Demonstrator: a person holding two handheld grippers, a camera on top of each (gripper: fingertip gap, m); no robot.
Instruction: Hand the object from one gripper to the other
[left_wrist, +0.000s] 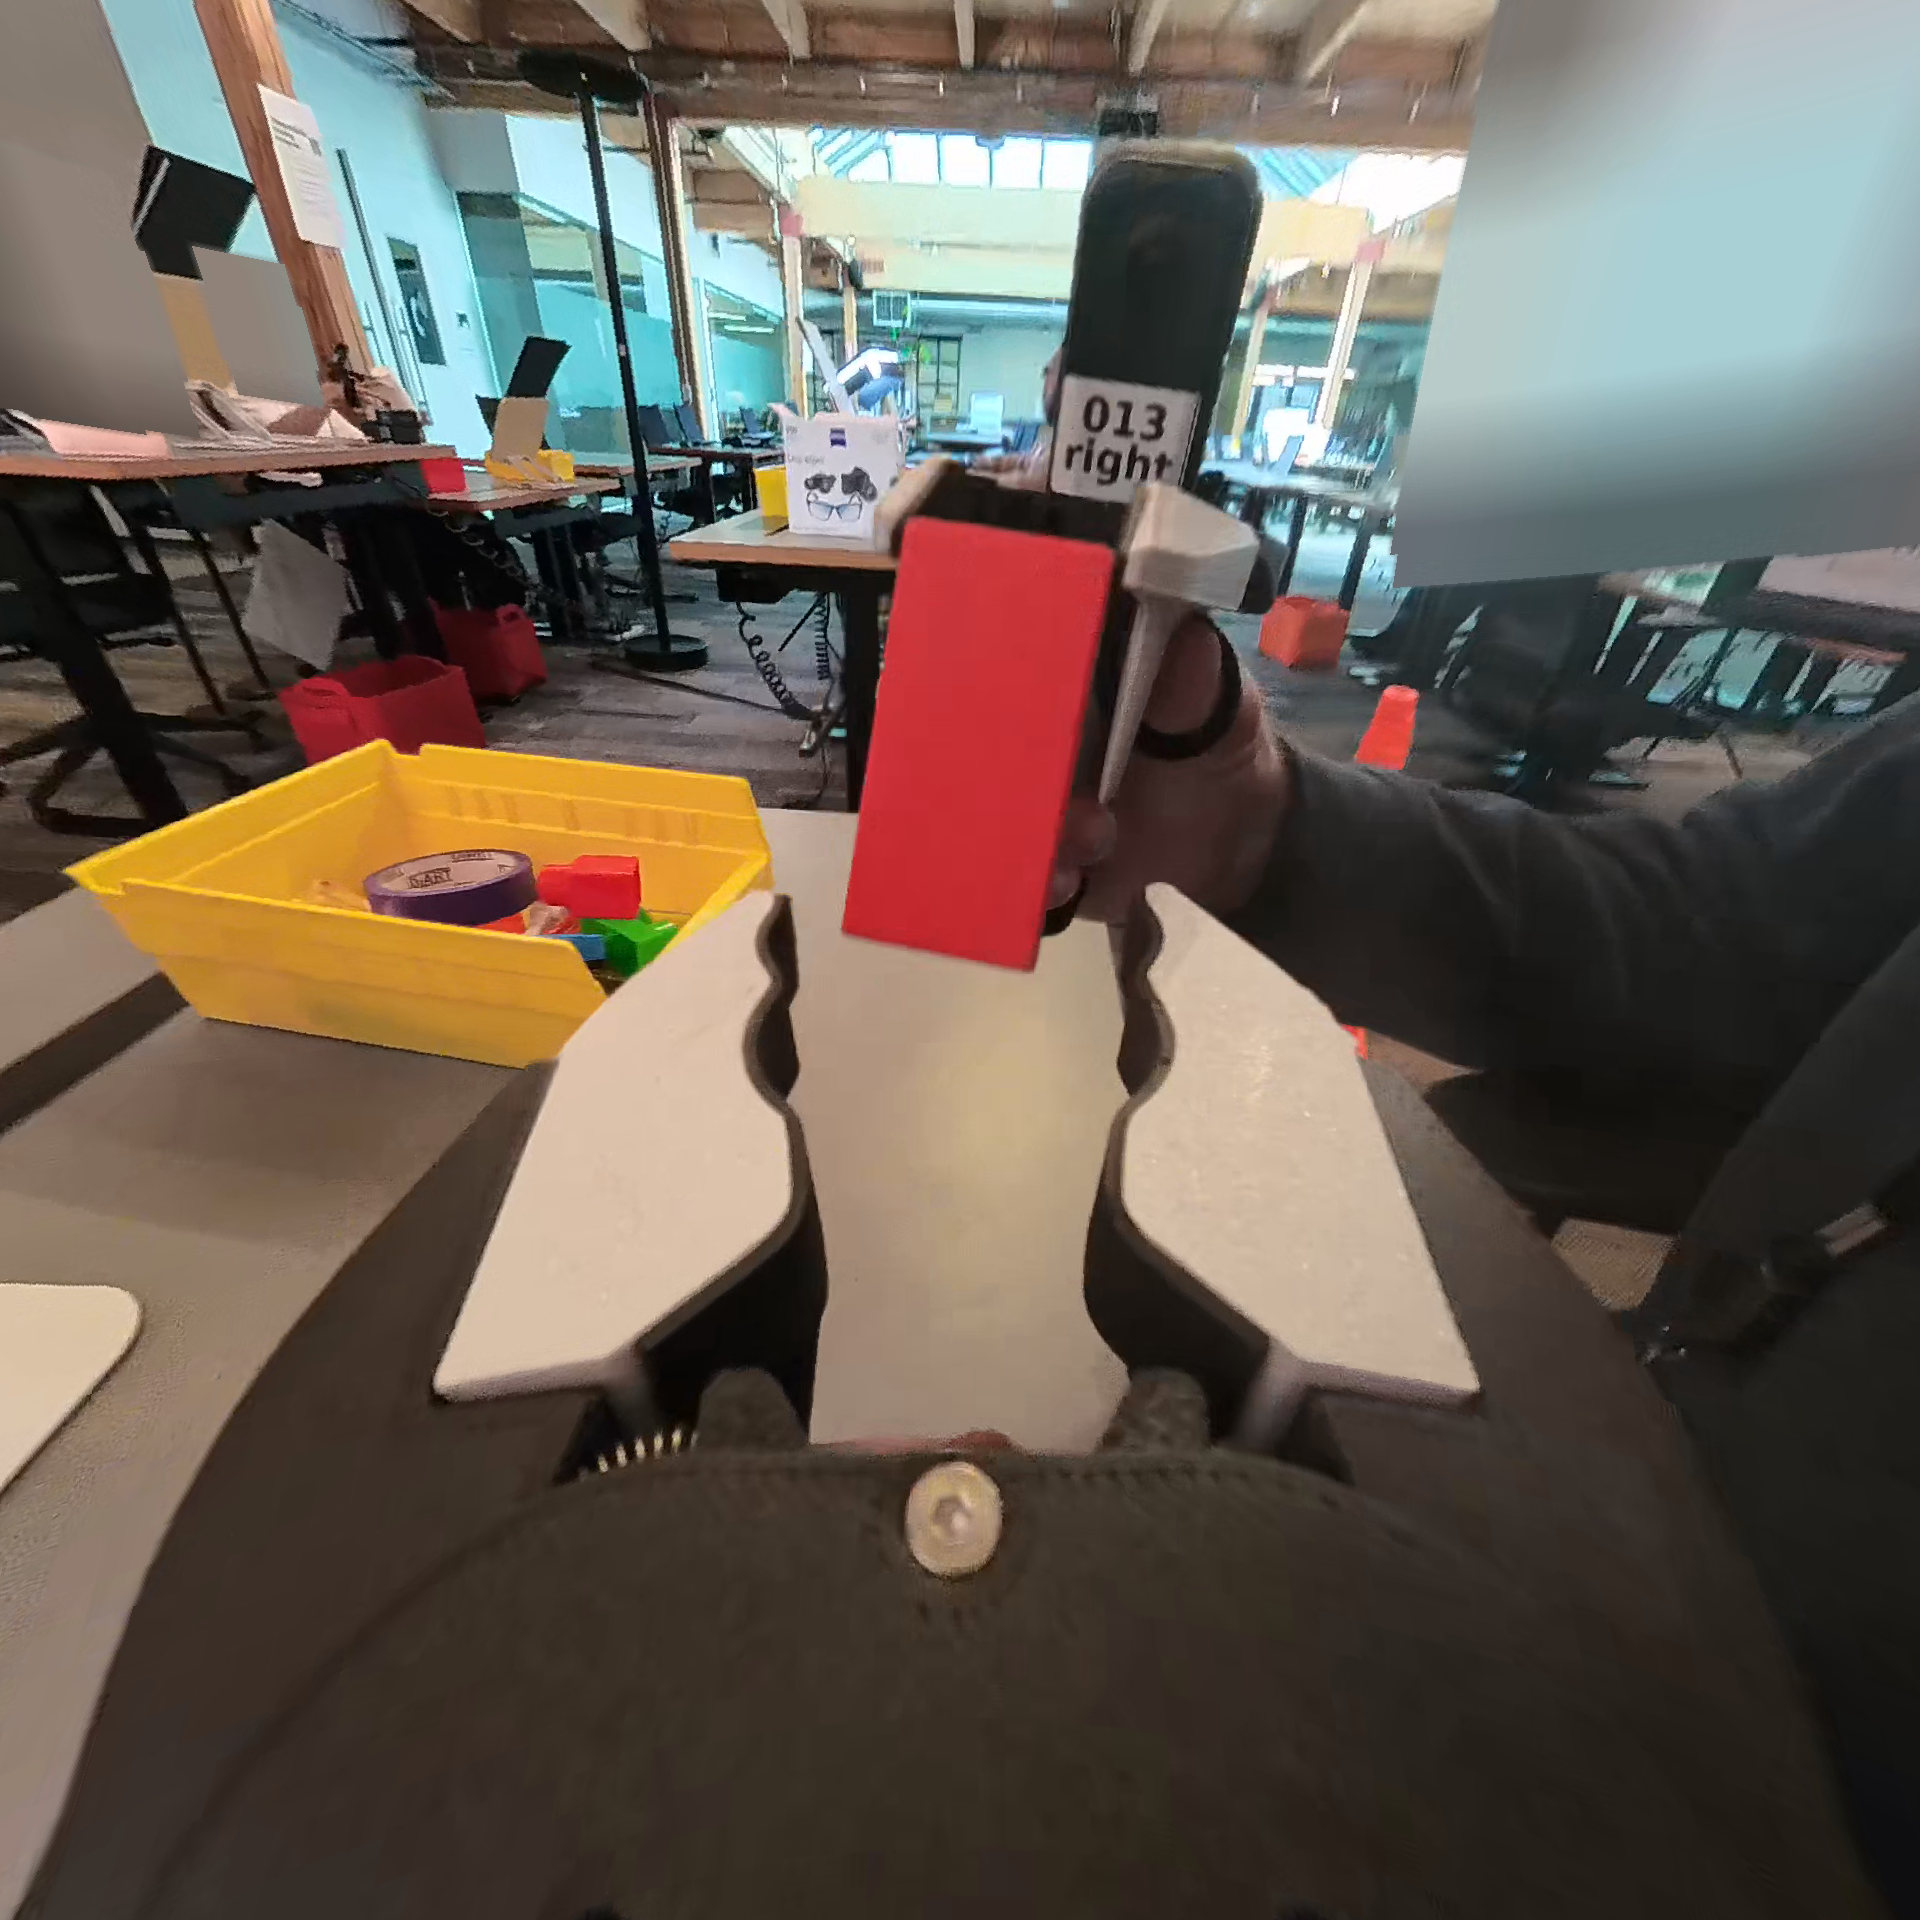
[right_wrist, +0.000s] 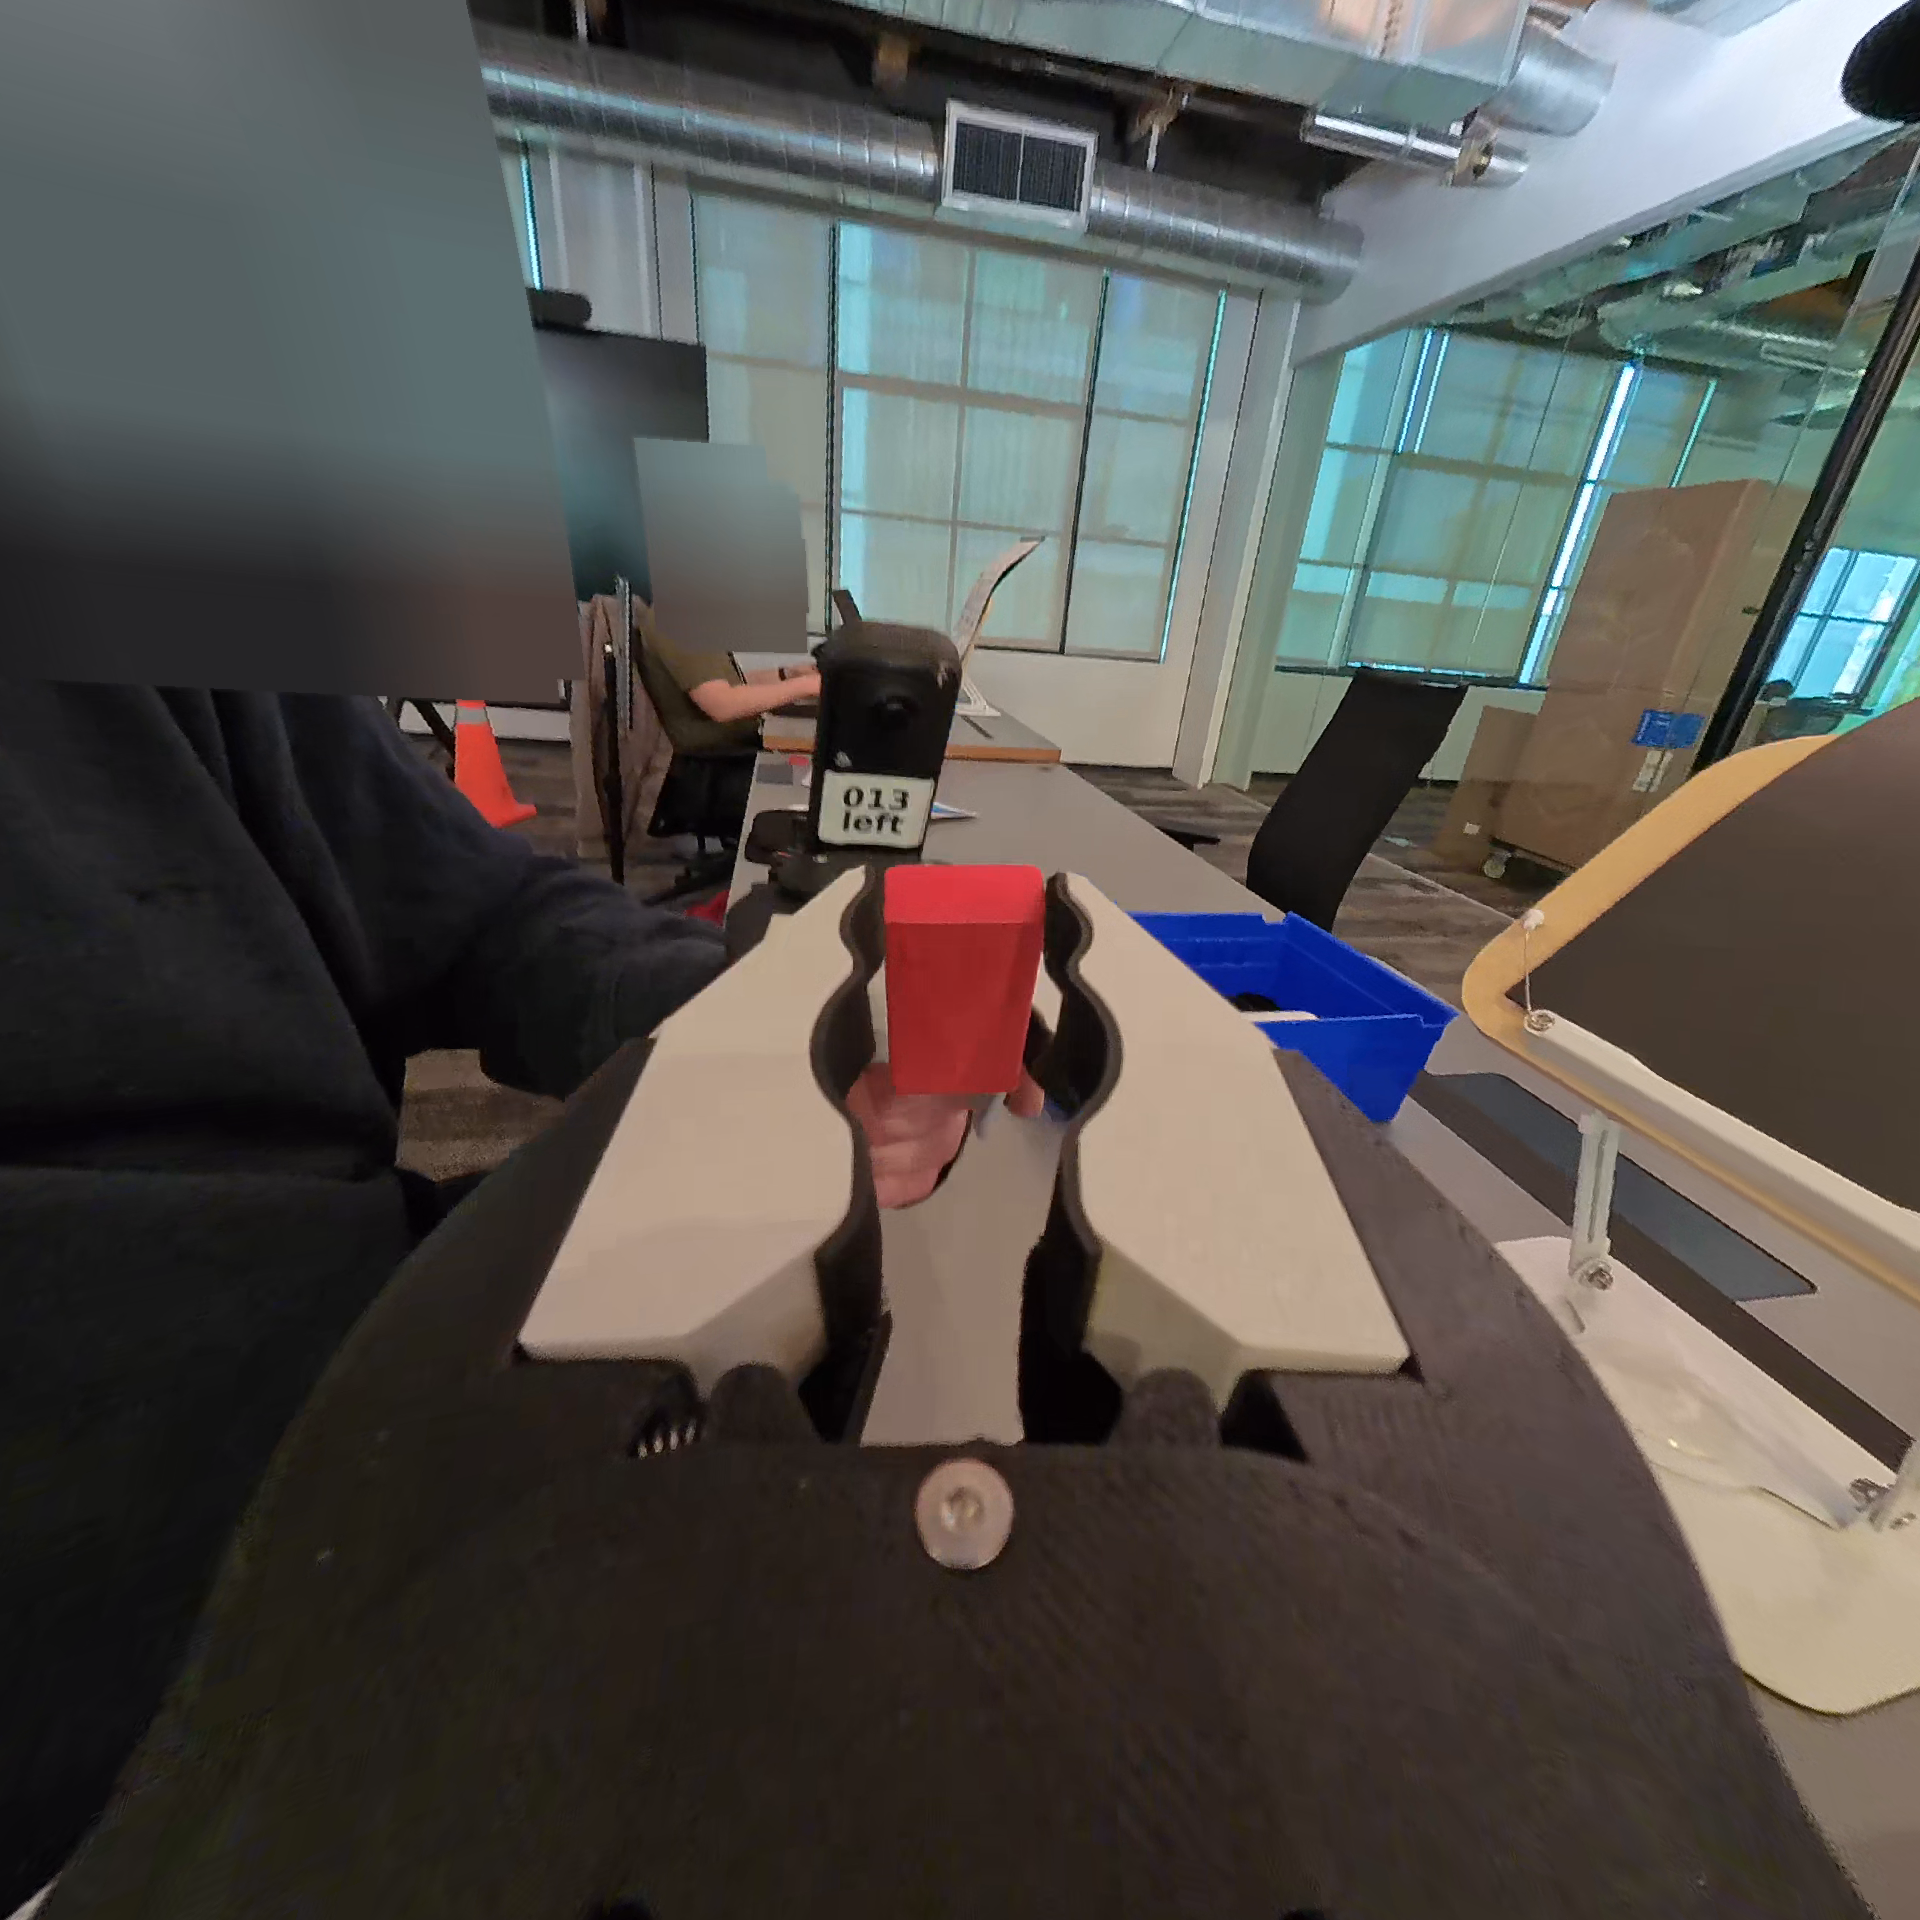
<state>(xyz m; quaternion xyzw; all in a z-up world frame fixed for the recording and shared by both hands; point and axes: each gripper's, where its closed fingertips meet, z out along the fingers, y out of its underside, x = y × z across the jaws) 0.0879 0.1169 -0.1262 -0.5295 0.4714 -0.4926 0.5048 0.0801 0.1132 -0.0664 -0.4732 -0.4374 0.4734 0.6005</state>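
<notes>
A red rectangular block (right_wrist: 961, 977) is clamped between the fingers of my right gripper (right_wrist: 961, 894), which is shut on it. In the left wrist view the block (left_wrist: 977, 748) hangs tilted in the air above the grey table (left_wrist: 956, 1195), with a right gripper finger (left_wrist: 1138, 665) beside it and a hand behind it. My left gripper (left_wrist: 961, 914) is open wide and empty. The block's lower end sits just beyond the left gripper's fingertips, in line with the gap and apart from both fingers. The left gripper's camera body (right_wrist: 883, 717) shows behind the block.
A yellow bin (left_wrist: 343, 966) with a purple tape roll (left_wrist: 452, 883) and coloured blocks stands at the left on the table. A blue bin (right_wrist: 1340, 1029) stands at the right. A white stand holding a tilted board (right_wrist: 1766, 1558) is at the far right. A dark sleeve (left_wrist: 1507, 883) reaches in. About 6 centimeters separates my left fingertips from my right.
</notes>
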